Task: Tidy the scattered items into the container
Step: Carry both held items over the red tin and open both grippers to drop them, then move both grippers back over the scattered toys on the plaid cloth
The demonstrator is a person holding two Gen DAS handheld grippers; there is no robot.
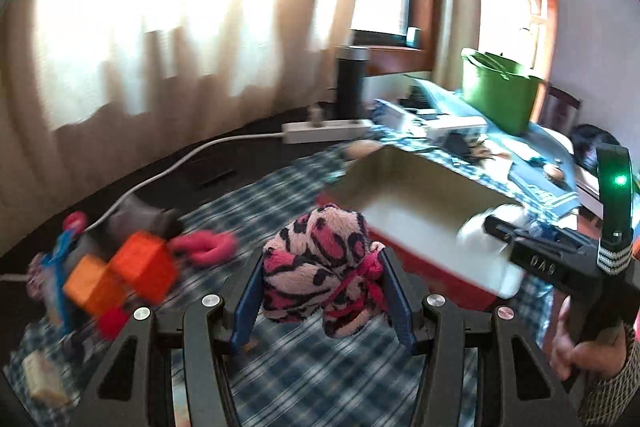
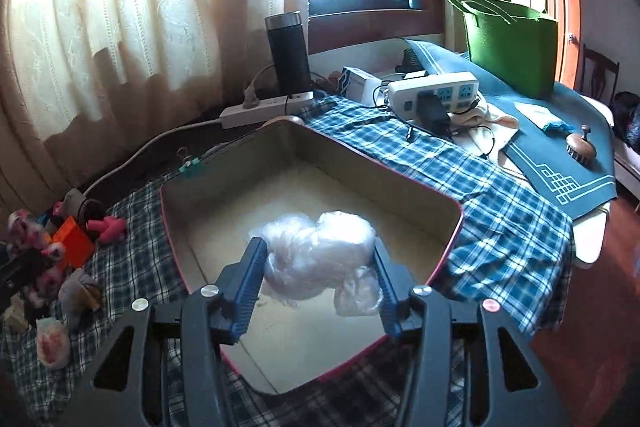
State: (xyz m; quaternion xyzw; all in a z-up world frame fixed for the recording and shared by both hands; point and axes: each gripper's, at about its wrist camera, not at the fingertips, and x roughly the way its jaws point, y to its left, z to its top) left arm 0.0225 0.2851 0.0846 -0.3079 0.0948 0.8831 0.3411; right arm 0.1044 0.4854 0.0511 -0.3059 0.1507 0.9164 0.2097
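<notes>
On the table, over the plaid cloth (image 2: 500, 227), a red-rimmed tin (image 2: 400, 173) stands open with a pale, bare floor. The right gripper (image 2: 318, 279) is held above the tin's near side, its blue fingers (image 2: 250, 279) closed against a crumpled clear plastic bag (image 2: 316, 255) that is clamped between them over the tin's interior. In the left wrist view the left gripper (image 1: 322, 283) is seen just left of the tin (image 1: 420, 195), its fingers (image 1: 248, 301) pressed on both sides of a pink leopard-print plush (image 1: 320, 267), which is lifted clear of the cloth (image 1: 320, 367); the view is blurred. To the left of the tin, scattered items lie on the cloth: orange blocks (image 1: 120, 275), a pink toy (image 1: 208, 247) and some soft toys that are too blurred to be named. The right gripper (image 1: 500, 227) and the hand (image 1: 580, 343) that carries it are seen at the right edge. Behind the tin, a green bag (image 2: 512, 43), a power strip (image 2: 436, 93) and a dark tumbler (image 2: 288, 55) stand on the table.
</notes>
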